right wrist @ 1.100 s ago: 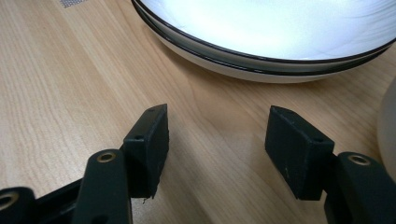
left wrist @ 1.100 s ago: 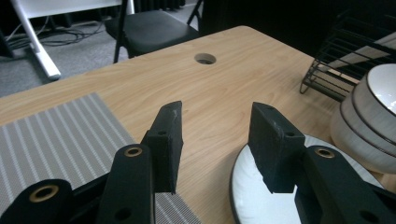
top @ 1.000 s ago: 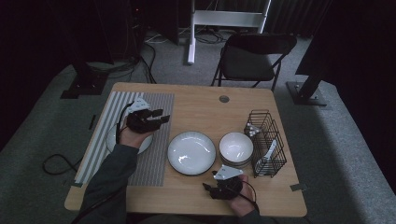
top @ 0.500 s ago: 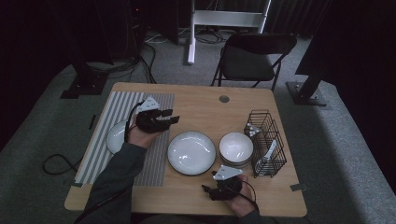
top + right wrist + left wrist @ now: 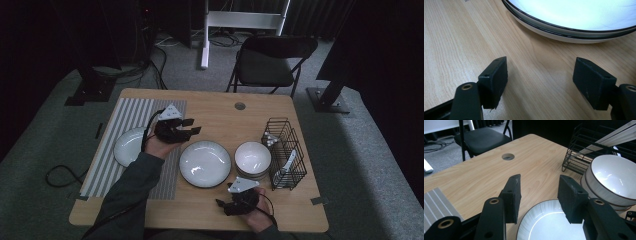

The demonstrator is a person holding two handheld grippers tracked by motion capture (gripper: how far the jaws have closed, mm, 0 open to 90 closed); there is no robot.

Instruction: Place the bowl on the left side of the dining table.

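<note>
My left gripper (image 5: pixel 191 129) hangs open and empty over the far-left rim of the white plates (image 5: pixel 205 163) stacked at the table's middle. In the left gripper view its jaws (image 5: pixel 540 188) frame the plate rim (image 5: pixel 549 225) and bare wood. Behind that hand, a single white plate (image 5: pixel 127 146) lies on the striped mat (image 5: pixel 122 117). My right gripper (image 5: pixel 223 205) rests low near the front edge, pointing left, just in front of the stacked plates (image 5: pixel 574 17). Its jaws (image 5: pixel 541 66) have just been opening, with only tabletop between them.
Stacked white bowls (image 5: pixel 252 159) sit right of the plates, also in the left gripper view (image 5: pixel 614 177). A black wire basket (image 5: pixel 285 150) with utensils stands at the right edge. A cable hole (image 5: pixel 240 106) is at the back. A folding chair (image 5: pixel 267 62) stands behind the table.
My left hand has moved right, off the plate on the mat and up to the rim of the middle plates. The right hand has stayed put.
</note>
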